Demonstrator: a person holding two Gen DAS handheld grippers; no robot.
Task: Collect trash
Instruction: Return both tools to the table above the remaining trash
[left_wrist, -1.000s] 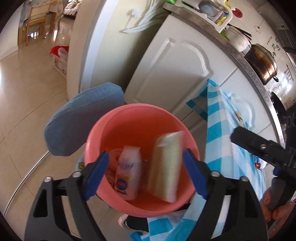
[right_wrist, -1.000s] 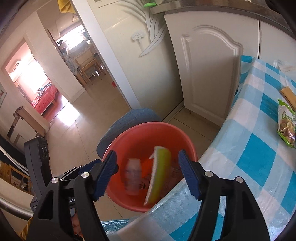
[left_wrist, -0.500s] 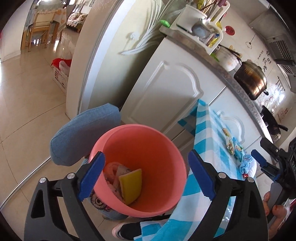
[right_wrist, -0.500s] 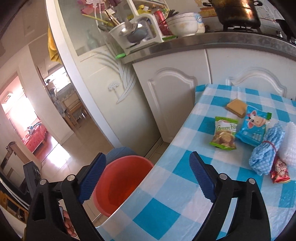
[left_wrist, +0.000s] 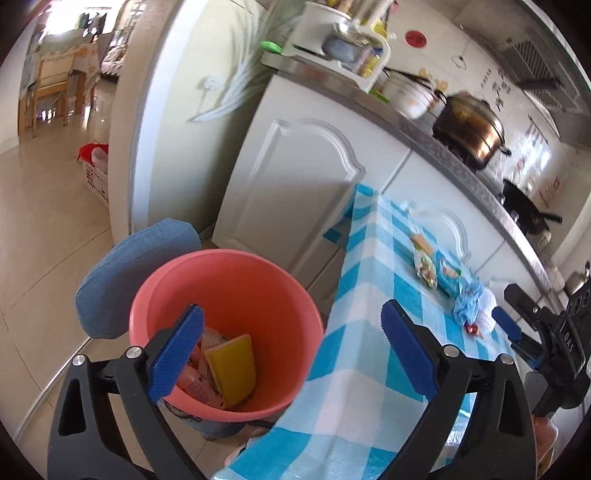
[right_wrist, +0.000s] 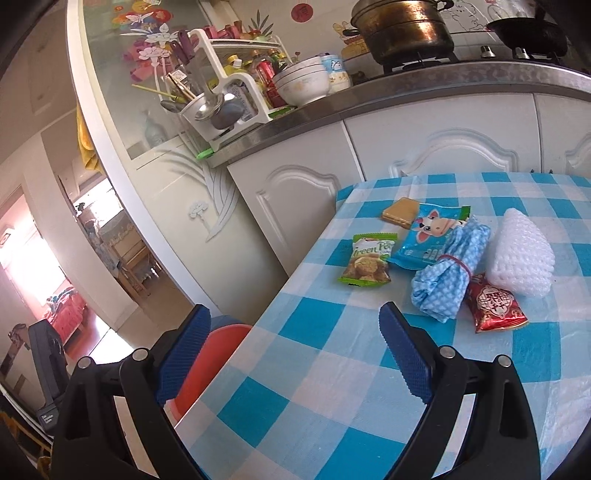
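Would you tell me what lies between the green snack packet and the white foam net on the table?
In the right wrist view, the blue cow packet and the rolled blue cloth lie between the green snack packet and the white foam net.

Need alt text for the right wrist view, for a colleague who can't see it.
The open right gripper hovers empty over a blue-checked table, facing a green snack packet, blue milk packet, red packet, rolled blue cloth and white foam net.

Snack wrappers (right_wrist: 370, 265) on checkered table (right_wrist: 332, 373)
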